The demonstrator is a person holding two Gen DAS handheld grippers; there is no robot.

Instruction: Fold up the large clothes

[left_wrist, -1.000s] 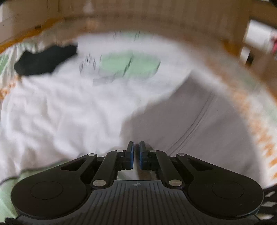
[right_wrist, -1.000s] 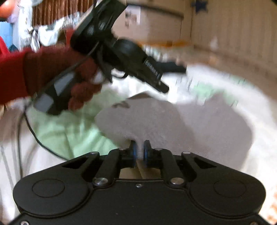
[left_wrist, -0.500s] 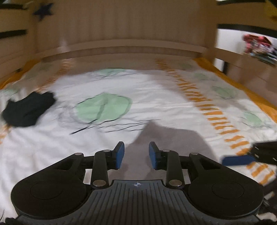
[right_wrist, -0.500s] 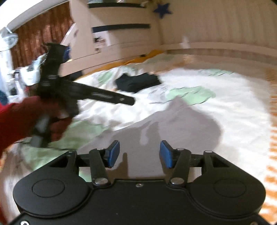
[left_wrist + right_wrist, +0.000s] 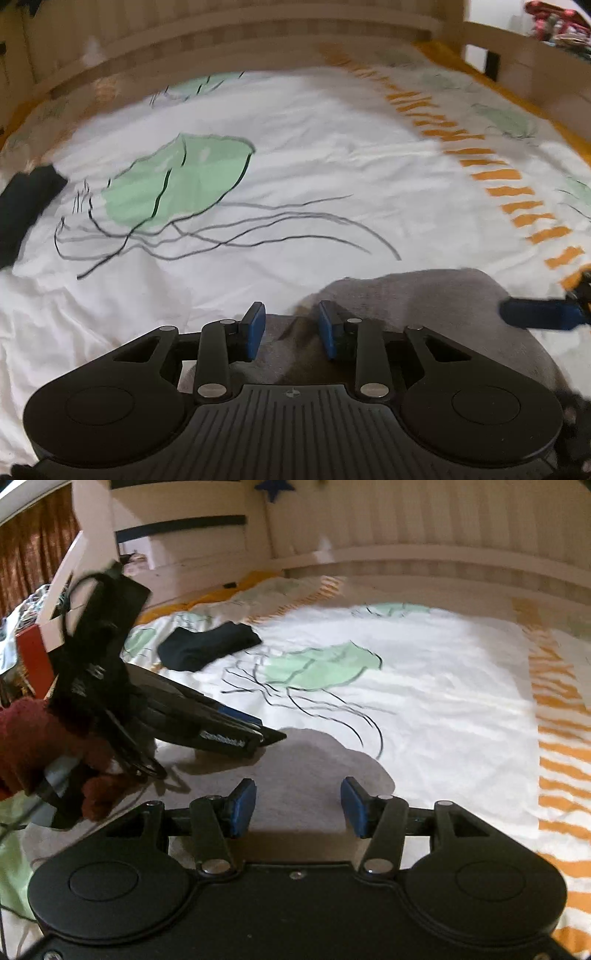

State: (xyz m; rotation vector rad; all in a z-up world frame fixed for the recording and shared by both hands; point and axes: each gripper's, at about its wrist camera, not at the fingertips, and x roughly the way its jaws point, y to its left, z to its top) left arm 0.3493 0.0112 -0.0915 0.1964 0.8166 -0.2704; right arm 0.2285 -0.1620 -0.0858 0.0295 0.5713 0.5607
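Grey knit garment (image 5: pixel 424 306) lies flat on white jellyfish-print bedsheet (image 5: pixel 314 177); left gripper (image 5: pixel 291 328) and right gripper (image 5: pixel 298 806) both spread wide, empty, probably lining up a regrasp.

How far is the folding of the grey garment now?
Done: the soft grey garment lies released in a compact shape on the jellyfish-print bedsheet. In hand: nothing; left gripper and right gripper are open. Left: whether more folds remain, I cannot tell.
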